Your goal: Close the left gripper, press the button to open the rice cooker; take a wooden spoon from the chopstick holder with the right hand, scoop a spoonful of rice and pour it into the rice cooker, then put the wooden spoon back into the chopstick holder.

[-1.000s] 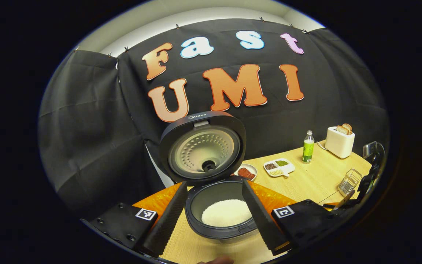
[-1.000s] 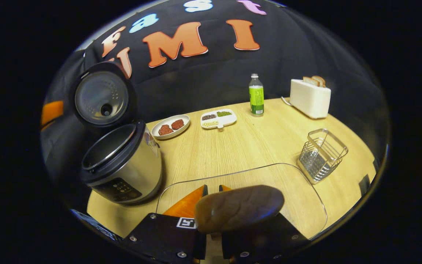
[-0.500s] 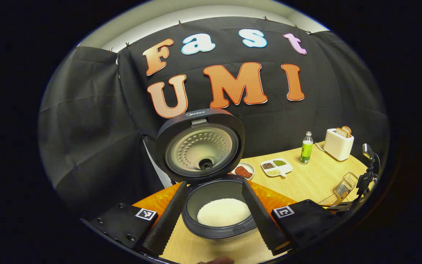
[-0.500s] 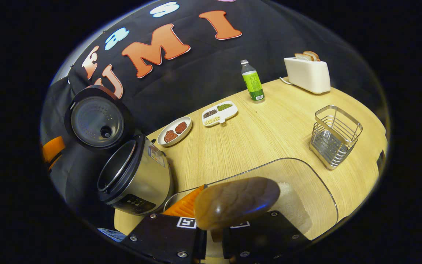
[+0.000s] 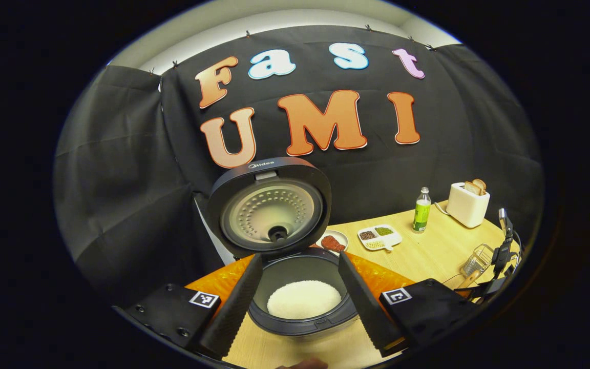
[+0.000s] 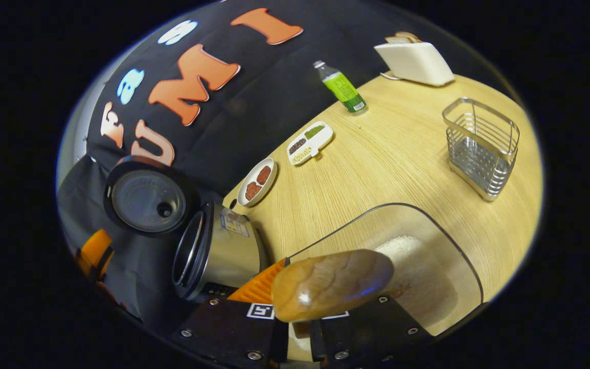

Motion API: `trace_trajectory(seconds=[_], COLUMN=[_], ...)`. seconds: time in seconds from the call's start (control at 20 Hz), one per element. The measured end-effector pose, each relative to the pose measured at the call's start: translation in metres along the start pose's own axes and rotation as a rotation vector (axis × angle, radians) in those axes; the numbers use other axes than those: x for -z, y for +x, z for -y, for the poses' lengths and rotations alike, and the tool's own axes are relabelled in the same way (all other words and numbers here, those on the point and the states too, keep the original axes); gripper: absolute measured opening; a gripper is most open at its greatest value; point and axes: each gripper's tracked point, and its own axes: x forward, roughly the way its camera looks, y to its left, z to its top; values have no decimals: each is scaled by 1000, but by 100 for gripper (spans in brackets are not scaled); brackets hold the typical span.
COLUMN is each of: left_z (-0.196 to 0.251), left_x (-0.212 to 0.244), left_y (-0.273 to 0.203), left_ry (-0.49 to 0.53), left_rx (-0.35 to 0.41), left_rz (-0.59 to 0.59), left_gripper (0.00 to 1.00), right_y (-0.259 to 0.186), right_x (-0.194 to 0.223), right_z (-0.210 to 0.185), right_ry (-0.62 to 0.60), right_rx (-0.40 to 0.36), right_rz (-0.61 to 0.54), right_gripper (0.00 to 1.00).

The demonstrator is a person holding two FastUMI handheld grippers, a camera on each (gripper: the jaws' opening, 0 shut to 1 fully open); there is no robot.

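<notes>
We see a pale wood-grain tabletop [image 6: 377, 169] carrying everything. In the right gripper view, the open rice cooker [image 6: 218, 253] stands at about eight o'clock. A small round plate [image 6: 257, 181] with reddish pieces lies just past it, and a white divided dish [image 6: 310, 142] of grains lies near that plate, toward one o'clock of it. At twelve o'clock a green-labelled bottle [image 6: 341, 87] stands near the far edge, with a white toaster [image 6: 414, 56] holding bread at one o'clock. The wire chopstick holder [image 6: 481, 147] sits at three o'clock, well apart from the cooker. A clear container [image 6: 428, 277] with some rice rests at five o'clock, nearest us.
</notes>
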Motion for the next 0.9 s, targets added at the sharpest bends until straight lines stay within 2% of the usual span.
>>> trace_trajectory(seconds=[0.05, 0.2, 0.25, 0.35, 0.4, 0.45, 0.5, 0.6, 0.9], left_z=[0, 1, 2, 5, 7, 10, 12, 15, 14], left_x=[-2, -5, -6, -8, -9, -11, -14, -18, -33], left_y=[-1, -1, -1, -3, -4, -5, -5, -7, -17], left_ry=[-1, 0, -3, -9, -13, -18, -20, -20, -105], left_rx=[-2, -8, -9, -10, -10, -9, -13, -22, -61], left_rz=[5, 16, 18, 22, 27, 33, 41, 55, 93], left_gripper=[92, 93, 100, 100, 93, 93, 100, 100, 100], right_y=[-2, -14, -19, -28, -34, -39, -45, -55, -78], right_x=[-5, -21, -28, -41, -48, -54, -60, -69, -98], right_z=[3, 17, 22, 28, 29, 29, 27, 20, -7], right_ry=[25, 58, 72, 100, 118, 140, 162, 197, 295], right_rx=[-8, -19, -19, -23, -31, -44, -62, -106, -241], right_rz=[7, 17, 22, 41, 54, 61, 67, 69, 56], right_gripper=[12, 12, 12, 12, 12, 12, 12, 12, 12])
